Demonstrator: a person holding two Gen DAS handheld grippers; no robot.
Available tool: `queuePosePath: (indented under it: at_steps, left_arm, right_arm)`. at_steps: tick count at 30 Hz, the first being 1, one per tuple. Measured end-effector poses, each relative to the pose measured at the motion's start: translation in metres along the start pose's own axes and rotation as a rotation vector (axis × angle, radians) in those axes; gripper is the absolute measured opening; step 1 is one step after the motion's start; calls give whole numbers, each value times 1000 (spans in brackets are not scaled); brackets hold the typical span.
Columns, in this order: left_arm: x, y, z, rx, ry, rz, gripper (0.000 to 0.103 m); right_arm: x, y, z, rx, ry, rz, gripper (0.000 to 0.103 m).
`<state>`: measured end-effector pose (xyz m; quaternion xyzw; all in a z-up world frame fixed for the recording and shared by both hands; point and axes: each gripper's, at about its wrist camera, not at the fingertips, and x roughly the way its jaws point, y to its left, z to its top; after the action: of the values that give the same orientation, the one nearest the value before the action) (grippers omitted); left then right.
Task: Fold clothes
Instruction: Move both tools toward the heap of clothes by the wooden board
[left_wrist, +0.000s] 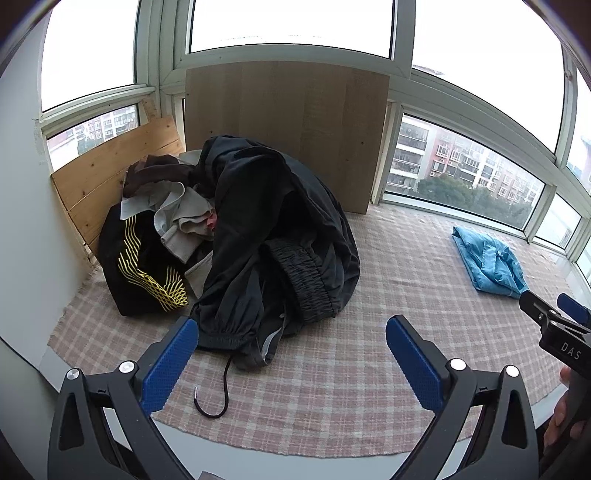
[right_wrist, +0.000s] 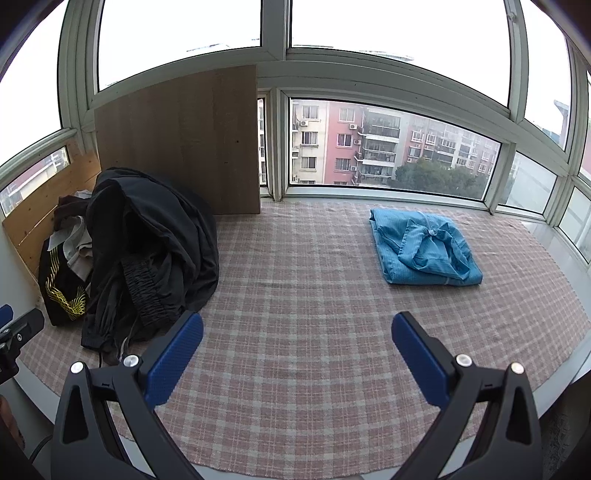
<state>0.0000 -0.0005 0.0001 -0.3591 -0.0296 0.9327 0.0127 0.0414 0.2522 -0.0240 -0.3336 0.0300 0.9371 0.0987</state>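
1. Black clothes make up most of the pile (left_wrist: 258, 236) at the back left corner of the checked cloth (left_wrist: 369, 332), heaped loosely and unfolded.
2. On top lies a black pair of trousers (left_wrist: 280, 221) with a gathered waistband; its drawstring (left_wrist: 221, 391) trails out onto the cloth towards the near edge.
3. Under and behind it sit a beige garment (left_wrist: 181, 218), a brown one (left_wrist: 159, 171) and a black one with yellow lines (left_wrist: 147, 266) at the pile's left side.
4. A blue garment (right_wrist: 424, 247) lies folded near the back right of the cloth, well apart from the pile.
5. The left gripper (left_wrist: 291, 365) hovers over the near edge of the cloth, just in front of the pile, jaws wide open and empty.
6. The right gripper (right_wrist: 297, 363) hangs over the near middle of the cloth, jaws also spread wide, holding nothing.
7. Two wooden boards (left_wrist: 288, 125) lean against the windows (right_wrist: 388, 147) behind the pile.
8. Apartment buildings show through the glass.
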Motion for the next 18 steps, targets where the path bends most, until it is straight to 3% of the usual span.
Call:
queuePosePath:
  at_steps: [18]
  left_arm:
    - [-2, 32, -7, -52, 17, 73, 102]
  right_arm:
    - [10, 42, 7, -101, 12, 86, 103]
